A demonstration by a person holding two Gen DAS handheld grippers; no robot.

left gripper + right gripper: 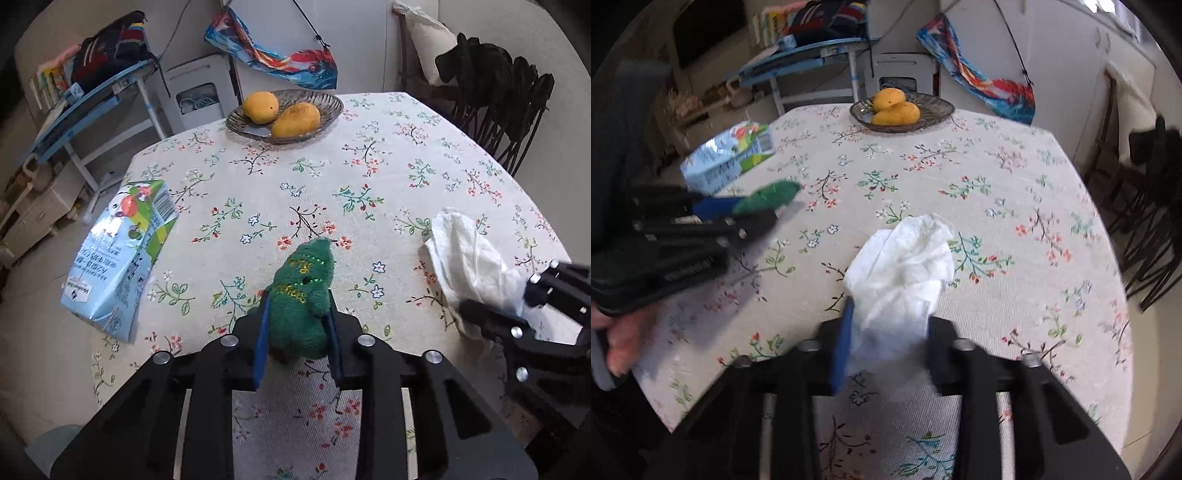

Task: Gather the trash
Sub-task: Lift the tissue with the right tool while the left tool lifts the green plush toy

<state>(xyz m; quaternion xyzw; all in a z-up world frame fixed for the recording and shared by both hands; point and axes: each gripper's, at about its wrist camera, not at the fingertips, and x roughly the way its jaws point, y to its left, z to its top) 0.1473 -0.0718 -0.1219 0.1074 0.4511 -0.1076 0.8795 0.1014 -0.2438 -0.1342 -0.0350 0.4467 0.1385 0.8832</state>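
Note:
A green fuzzy cloth piece with gold stitching sticks out forward from my left gripper, whose blue pads are shut on its rear end above the floral tablecloth. In the right wrist view the same green piece shows in the left gripper at the left. My right gripper is shut on a crumpled white tissue, which fans out ahead of the fingers. From the left wrist view the tissue and right gripper are at the right. A flattened light-blue drink carton lies at the table's left edge.
A woven bowl holding two mangoes stands at the table's far edge. Dark chairs stand beyond the right side. A blue shelf with books and a bag is off the far left. A hand holds the left gripper.

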